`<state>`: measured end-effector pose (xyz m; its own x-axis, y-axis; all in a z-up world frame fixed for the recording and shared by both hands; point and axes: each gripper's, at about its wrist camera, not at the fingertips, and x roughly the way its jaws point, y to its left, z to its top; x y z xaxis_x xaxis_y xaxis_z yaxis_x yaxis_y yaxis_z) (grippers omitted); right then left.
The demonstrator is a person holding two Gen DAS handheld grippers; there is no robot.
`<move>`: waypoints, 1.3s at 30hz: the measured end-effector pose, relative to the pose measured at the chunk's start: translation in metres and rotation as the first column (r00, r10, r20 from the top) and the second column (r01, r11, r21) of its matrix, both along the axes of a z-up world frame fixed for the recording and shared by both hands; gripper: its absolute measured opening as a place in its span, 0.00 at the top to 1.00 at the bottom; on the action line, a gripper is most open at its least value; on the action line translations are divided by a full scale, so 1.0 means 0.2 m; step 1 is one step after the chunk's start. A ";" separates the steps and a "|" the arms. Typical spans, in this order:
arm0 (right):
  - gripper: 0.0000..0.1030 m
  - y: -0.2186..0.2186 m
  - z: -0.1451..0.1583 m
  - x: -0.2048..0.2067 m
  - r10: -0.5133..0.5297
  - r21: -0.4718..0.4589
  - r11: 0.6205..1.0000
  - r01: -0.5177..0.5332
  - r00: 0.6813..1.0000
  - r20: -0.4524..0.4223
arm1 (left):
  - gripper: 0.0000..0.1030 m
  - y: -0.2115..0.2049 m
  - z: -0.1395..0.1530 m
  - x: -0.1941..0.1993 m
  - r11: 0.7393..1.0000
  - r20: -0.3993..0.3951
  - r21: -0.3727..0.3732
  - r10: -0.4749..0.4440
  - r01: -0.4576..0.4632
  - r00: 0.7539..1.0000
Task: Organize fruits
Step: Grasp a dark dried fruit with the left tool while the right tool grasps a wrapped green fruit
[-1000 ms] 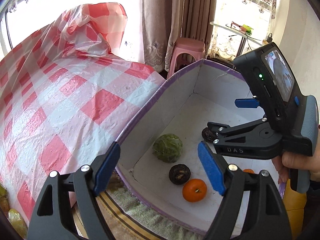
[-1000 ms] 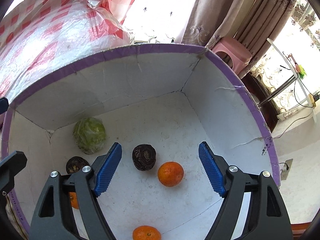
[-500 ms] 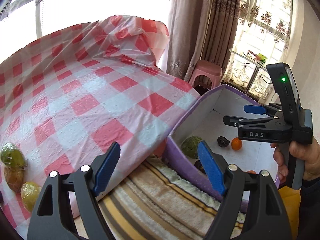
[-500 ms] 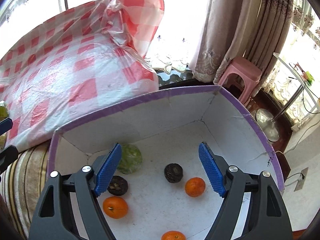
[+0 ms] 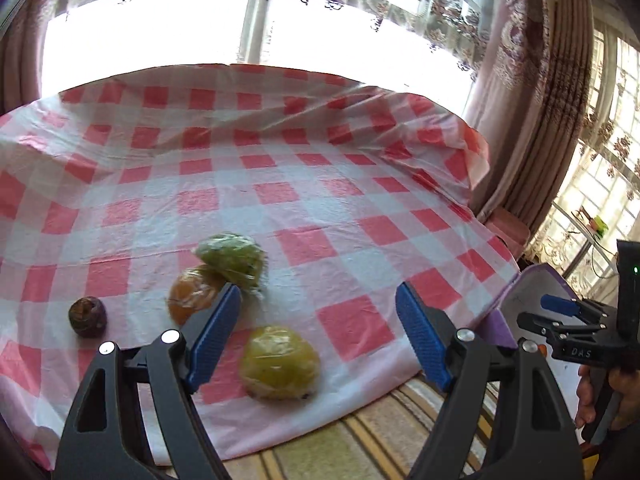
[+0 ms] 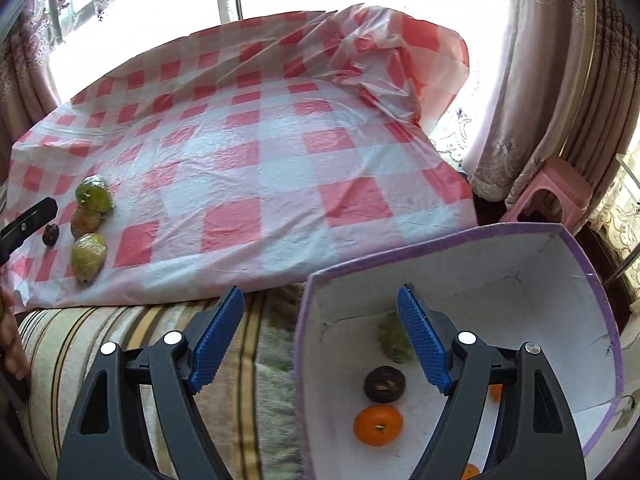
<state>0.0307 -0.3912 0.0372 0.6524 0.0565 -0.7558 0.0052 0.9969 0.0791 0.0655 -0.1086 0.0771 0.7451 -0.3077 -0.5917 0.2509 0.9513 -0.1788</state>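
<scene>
Directly ahead: yellow-green fruit [image 5: 280, 363] between spread left tool [image 5: 318, 338] fingers.

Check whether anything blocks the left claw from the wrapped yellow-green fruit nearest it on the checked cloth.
Nothing visible does. The open left claw faces the plastic-wrapped yellow-green fruit, which lies on the red-and-white checked cloth apart from the other fruits.

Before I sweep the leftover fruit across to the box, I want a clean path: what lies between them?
Right wrist view: only checkered cloth between wrapped fruits and purple-rimmed box.
</scene>
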 end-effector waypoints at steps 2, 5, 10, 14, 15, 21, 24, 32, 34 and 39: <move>0.26 0.10 0.01 0.01 0.032 0.023 0.999 -0.032 0.999 0.008 | 0.23 0.12 0.00 0.02 0.998 -0.001 -0.004 0.066 -0.066 0.998; 0.25 0.25 0.02 0.04 0.094 0.058 0.994 -0.094 0.996 0.011 | 0.23 0.31 -0.02 0.06 0.986 -0.014 -0.003 0.168 -0.168 0.986; 0.25 0.52 0.01 0.09 0.195 0.060 0.979 -0.195 0.981 0.012 | 0.23 0.59 -0.09 0.12 0.952 -0.090 0.011 0.306 -0.306 0.948; 0.25 0.71 0.01 0.12 0.259 0.053 0.964 -0.259 0.966 0.016 | 0.23 0.75 -0.17 0.15 0.930 -0.156 0.008 0.364 -0.368 0.918; 0.25 0.74 0.01 0.12 0.269 0.050 0.962 -0.270 0.963 0.018 | 0.23 0.76 -0.19 0.16 0.926 -0.168 0.011 0.374 -0.377 0.912; 0.25 0.89 0.00 0.16 0.327 0.020 0.945 -0.328 0.945 0.017 | 0.23 0.79 -0.27 0.19 0.919 -0.208 0.050 0.392 -0.390 0.896; 0.25 0.96 -0.01 0.18 0.351 0.009 0.936 -0.351 0.936 0.010 | 0.23 0.77 -0.28 0.21 0.917 -0.205 0.081 0.399 -0.391 0.894; 0.25 1.09 -0.05 0.23 0.395 -0.014 0.919 -0.395 0.919 -0.009 | 0.38 0.75 -0.31 0.24 0.911 -0.194 0.150 0.408 -0.384 0.892; 0.25 1.10 -0.06 0.24 0.394 -0.011 0.919 -0.394 0.919 -0.017 | 0.49 0.74 -0.31 0.24 0.911 -0.186 0.162 0.405 -0.379 0.895; 0.25 1.13 -0.10 0.27 0.400 -0.018 0.916 -0.401 0.915 -0.047 | 0.59 0.70 -0.32 0.23 0.912 -0.169 0.191 0.395 -0.363 0.903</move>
